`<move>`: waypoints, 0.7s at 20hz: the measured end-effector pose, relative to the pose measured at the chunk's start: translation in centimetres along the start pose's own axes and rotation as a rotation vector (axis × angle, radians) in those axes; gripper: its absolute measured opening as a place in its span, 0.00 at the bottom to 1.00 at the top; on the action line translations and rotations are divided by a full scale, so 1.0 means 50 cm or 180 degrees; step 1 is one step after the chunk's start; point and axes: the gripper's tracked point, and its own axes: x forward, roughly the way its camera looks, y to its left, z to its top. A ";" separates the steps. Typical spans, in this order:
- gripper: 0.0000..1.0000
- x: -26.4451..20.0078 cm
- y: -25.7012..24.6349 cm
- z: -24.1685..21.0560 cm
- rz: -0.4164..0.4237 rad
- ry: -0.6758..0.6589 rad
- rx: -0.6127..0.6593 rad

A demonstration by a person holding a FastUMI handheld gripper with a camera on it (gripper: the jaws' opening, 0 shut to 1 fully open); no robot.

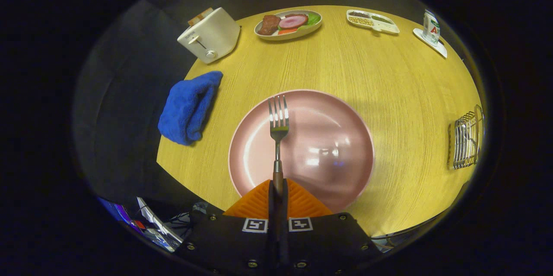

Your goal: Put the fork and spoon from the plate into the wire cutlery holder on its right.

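Observation:
My gripper (278, 189) is shut on the handle of a metal fork (278, 120). The fork points straight ahead from between the fingers, tines up, over the pink plate (345, 138). The plate lies just ahead of the fingers on the yellow wooden table, and nothing else lies on it. The wire cutlery holder (465, 140) stands far to the right of the plate near the table's edge. Something thin seems to stand inside it, but I cannot tell what it is.
A blue cloth (188, 107) lies left of the plate at the table edge. Beyond it stands a white toaster (209, 35). At the far side are a food plate (288, 24), a divided snack tray (372, 21) and a carton on a coaster (431, 29).

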 end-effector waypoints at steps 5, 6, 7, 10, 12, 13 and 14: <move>0.03 -0.062 -0.072 0.041 -0.0119 -0.0235 0.0162; 0.04 -0.074 -0.090 0.048 -0.0157 -0.0285 0.0194; 0.04 -0.088 -0.109 0.053 -0.0197 -0.0331 0.0230; 0.04 -0.125 -0.165 0.062 -0.0310 -0.0449 0.0384; 0.04 -0.149 -0.200 0.063 -0.0383 -0.0517 0.0499; 0.04 -0.161 -0.219 0.062 -0.0420 -0.0546 0.0554; 0.04 -0.171 -0.237 0.060 -0.0459 -0.0569 0.0608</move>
